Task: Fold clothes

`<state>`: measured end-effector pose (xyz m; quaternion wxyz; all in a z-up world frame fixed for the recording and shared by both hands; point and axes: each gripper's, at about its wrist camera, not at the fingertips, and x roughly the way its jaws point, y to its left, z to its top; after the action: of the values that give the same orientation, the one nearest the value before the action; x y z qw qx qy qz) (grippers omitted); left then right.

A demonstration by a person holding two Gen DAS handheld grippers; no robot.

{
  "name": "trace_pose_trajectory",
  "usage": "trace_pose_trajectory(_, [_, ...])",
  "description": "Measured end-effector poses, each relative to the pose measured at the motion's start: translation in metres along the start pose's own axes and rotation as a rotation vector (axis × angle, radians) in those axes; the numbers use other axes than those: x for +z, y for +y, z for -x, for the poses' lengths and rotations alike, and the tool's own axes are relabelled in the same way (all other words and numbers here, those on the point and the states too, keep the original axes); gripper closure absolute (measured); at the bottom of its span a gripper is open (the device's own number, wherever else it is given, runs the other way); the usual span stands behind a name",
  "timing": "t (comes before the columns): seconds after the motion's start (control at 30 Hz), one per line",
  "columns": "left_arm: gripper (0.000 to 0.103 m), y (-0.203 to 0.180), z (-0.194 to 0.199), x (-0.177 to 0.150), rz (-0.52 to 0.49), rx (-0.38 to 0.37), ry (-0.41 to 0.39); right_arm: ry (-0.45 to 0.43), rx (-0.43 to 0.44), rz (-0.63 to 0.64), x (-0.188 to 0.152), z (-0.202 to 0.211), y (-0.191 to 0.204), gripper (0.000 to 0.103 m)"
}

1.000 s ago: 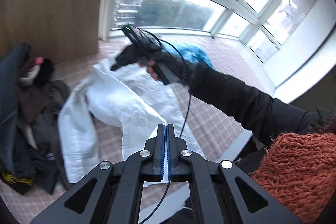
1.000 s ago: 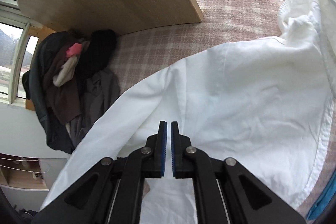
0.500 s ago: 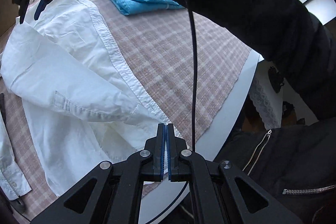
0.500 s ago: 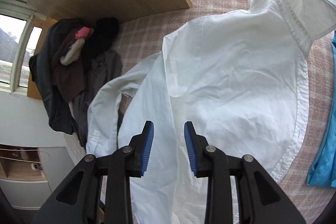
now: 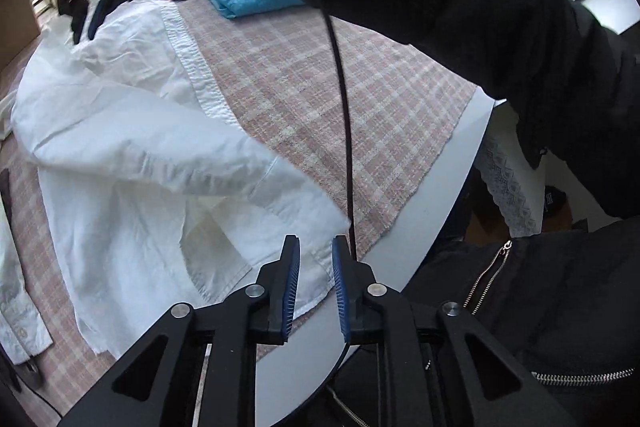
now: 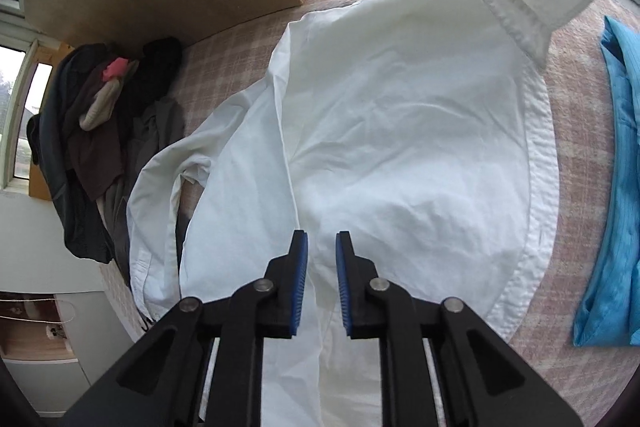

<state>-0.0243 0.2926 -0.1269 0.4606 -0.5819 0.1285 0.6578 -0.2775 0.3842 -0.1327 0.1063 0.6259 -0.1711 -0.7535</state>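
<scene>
Risk item: white shirt (image 6: pixel 400 131) lies half-spread on checked cloth (image 5: pixel 320 99), both your left gripper (image 5: pixel 316 283) and right gripper (image 6: pixel 322 279) parted and empty; its hem overhangs the table edge (image 5: pixel 432 219) and may slide off.

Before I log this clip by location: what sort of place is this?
Probably a room in a home, at a bay window. A white shirt lies on a checked cloth over a table, with a pile of dark clothes and a folded blue garment beside it.
</scene>
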Motion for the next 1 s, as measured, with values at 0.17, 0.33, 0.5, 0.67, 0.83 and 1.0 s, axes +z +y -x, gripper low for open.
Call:
trace_pose_trajectory(0.17, [0.078, 0.032, 0.056, -0.037, 0.066, 0.066, -0.071, -0.046, 0.024, 0.069, -0.059, 0.043, -0.003, 0.067])
trace_pose_trajectory(0.33, [0.077, 0.093, 0.089, -0.068, 0.202, 0.13, -0.099, -0.076, 0.022, 0.07, -0.161, 0.061, -0.008, 0.059])
trace_pose_trajectory(0.5, [0.077, 0.109, 0.067, -0.059, 0.206, 0.08, -0.071, -0.105, -0.051, 0.057, -0.242, 0.062, -0.004, 0.059])
trace_pose_trajectory(0.67, [0.077, 0.072, 0.017, -0.014, 0.036, 0.045, 0.014, -0.073, -0.181, 0.133, -0.238, 0.046, 0.0, 0.059])
trace_pose_trajectory(0.83, [0.077, 0.076, -0.015, -0.006, 0.03, 0.074, 0.071, 0.011, -0.097, 0.13, -0.234, 0.03, -0.012, 0.059])
trace_pose_trajectory(1.0, [0.077, 0.1, -0.011, -0.015, 0.079, 0.169, 0.068, 0.097, -0.099, 0.174, -0.242, 0.006, 0.01, 0.099])
